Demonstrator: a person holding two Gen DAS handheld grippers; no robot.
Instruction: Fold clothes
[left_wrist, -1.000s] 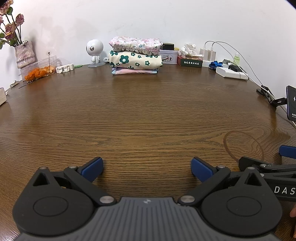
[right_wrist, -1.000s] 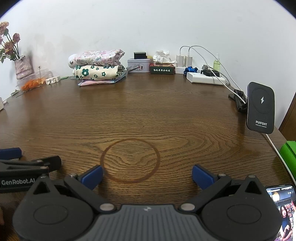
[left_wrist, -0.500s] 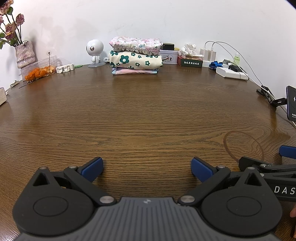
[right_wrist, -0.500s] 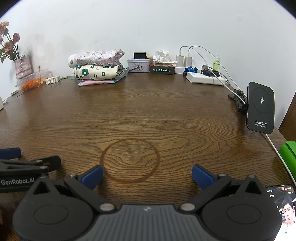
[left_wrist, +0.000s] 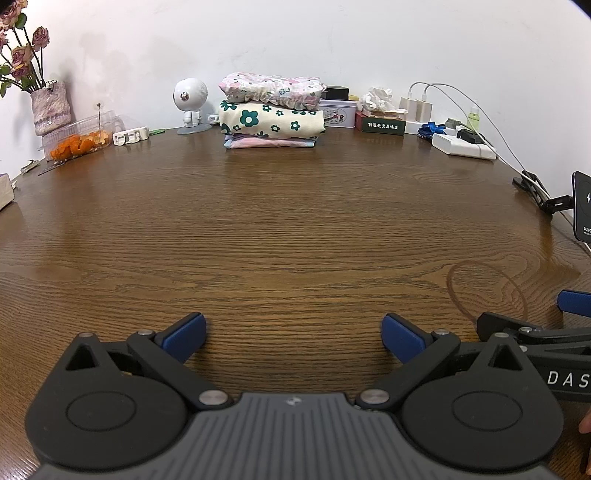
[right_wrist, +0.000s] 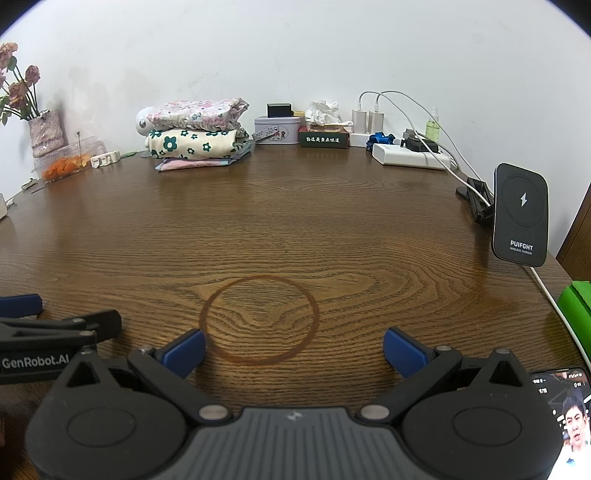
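Both idle — left gripper (left_wrist: 293, 330) and right gripper (right_wrist: 294, 347) sit low over the bare table (left_wrist: 295, 229), jaws spread, nothing held. Folded clothes (left_wrist: 271, 110) are stacked at the far edge against the wall, likely parked there to free the work area.

The phone (right_wrist: 565, 424) and green object (right_wrist: 578, 314) are cut off by the frame edge.
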